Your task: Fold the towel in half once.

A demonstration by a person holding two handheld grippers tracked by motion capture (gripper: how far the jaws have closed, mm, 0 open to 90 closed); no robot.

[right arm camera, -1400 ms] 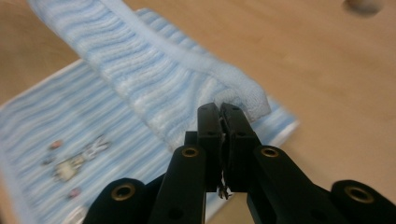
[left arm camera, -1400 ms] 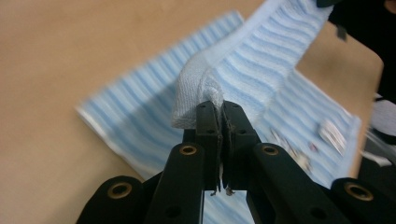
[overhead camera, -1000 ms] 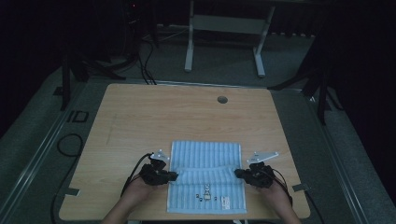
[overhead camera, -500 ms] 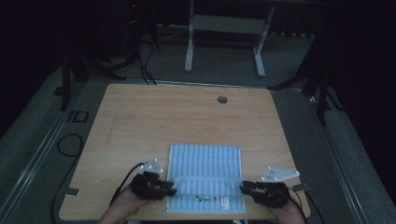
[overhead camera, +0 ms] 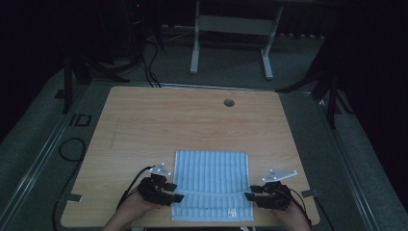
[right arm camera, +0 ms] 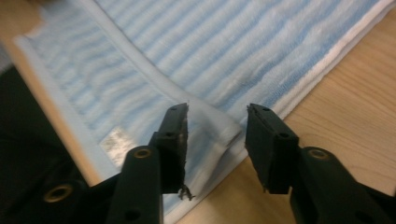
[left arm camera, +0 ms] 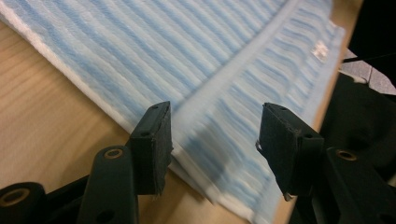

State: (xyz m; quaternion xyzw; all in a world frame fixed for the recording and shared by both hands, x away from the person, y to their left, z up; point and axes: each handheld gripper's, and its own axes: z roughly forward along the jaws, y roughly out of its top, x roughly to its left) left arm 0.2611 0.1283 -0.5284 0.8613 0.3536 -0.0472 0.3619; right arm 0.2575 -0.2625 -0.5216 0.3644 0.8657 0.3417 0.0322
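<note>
- The surface (overhead camera: 192,125) is a pale wood-grain top with rounded corners and a small round hole (overhead camera: 229,102) near its far edge; dark floor and the legs of a grey frame (overhead camera: 231,29) lie beyond it.
- The towel (overhead camera: 211,185) lies flat on the near middle of the surface, its near edge close to the surface's near edge. It is light blue with fine white stripes that run from near to far, and a plain pale band crosses it from side to side in its near part.
- In the left gripper view the towel (left arm camera: 196,56) shows as folded, with layered white edges stacked along its side; the weave is ribbed and soft-looking.
- A small pale label (overhead camera: 232,211) sits on the near strip of the towel, toward its right side; in the right gripper view the label (right arm camera: 116,140) lies left of the jaws.
- The left tool (overhead camera: 174,196) is at the towel's left edge, level with the pale band. Its jaws have just been opening and now stand about half open, with the towel's edge between them but not pressed.
- The right tool (overhead camera: 250,196) is at the towel's right edge, opposite the left one. Its jaws have likewise just been opening and stand partly open, with a corner of the top layer between them, unclamped.
</note>
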